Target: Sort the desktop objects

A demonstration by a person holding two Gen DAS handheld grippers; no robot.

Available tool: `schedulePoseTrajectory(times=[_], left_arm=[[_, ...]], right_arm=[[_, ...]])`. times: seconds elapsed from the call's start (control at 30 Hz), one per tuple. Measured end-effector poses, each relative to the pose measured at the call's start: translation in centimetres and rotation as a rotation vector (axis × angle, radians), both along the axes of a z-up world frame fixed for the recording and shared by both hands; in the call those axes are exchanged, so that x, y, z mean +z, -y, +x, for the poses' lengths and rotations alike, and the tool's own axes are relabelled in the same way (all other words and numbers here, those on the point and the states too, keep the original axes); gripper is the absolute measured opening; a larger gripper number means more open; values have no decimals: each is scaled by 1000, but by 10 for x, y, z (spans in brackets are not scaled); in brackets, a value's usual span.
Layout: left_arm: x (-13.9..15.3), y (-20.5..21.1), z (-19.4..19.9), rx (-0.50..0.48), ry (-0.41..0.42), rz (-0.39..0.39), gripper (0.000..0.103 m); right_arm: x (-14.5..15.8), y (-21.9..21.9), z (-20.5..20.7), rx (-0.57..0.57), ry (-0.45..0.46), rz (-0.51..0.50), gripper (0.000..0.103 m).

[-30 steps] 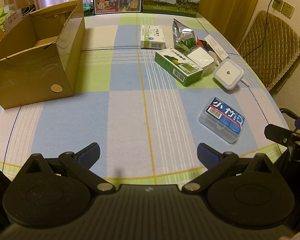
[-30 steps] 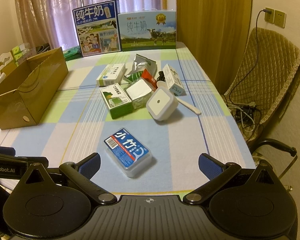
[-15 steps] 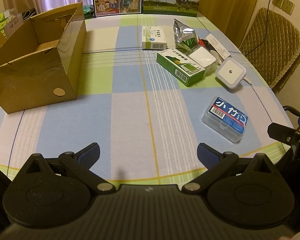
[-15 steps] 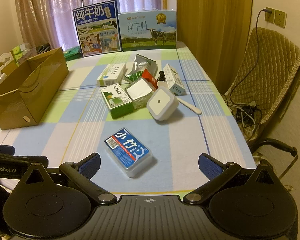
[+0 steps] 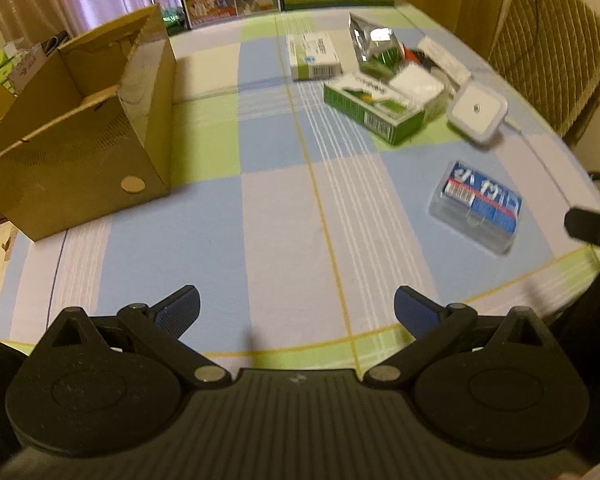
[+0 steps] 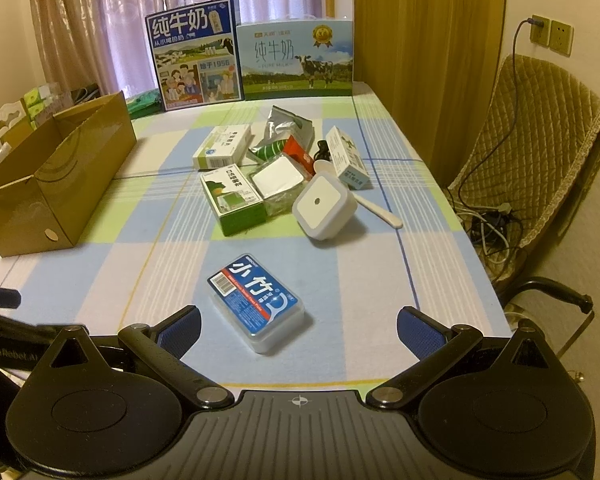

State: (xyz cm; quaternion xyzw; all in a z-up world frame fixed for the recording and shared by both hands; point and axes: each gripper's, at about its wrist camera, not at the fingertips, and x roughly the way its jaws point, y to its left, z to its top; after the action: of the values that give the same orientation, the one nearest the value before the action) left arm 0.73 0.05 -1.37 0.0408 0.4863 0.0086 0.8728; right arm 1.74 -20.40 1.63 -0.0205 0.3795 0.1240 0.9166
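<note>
The right gripper [image 6: 298, 326] hangs low over the near edge of the checked blue, green and white tablecloth [image 6: 380, 280], its blue-padded fingers [image 6: 180, 328] spread wide and holding nothing. Between those fingers, just ahead of them, lies the clear plastic floss-pick box with a blue and red label [image 6: 256, 303], flat on the cloth and turned at a slant. Beyond it sits a cluster: a white square night-light plug [image 6: 324, 204], a green and white carton [image 6: 232, 198], a white lidded plastic tub [image 6: 278, 179], a white medicine box [image 6: 222, 147], a silver foil pouch [image 6: 286, 124] and a white plastic spoon [image 6: 380, 208].

The left gripper [image 5: 296, 312] is likewise spread and empty, over bare cloth. From its view the floss-pick box [image 5: 476, 210] lies well off to the right, and the open brown cardboard box [image 5: 76, 128] stands to the left, far from the cluster. This view is motion-blurred.
</note>
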Motion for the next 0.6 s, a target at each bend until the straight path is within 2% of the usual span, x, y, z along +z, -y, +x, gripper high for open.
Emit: schedulePoseTrajectory(times=[0.13, 0.6], left_arm=[[-9, -2, 0, 14, -30, 0, 102], [-17, -15, 7, 36, -47, 14, 102]], right_arm=[[0, -1, 1, 1, -4, -8, 101], [-3, -10, 10, 32, -48, -18, 101]])
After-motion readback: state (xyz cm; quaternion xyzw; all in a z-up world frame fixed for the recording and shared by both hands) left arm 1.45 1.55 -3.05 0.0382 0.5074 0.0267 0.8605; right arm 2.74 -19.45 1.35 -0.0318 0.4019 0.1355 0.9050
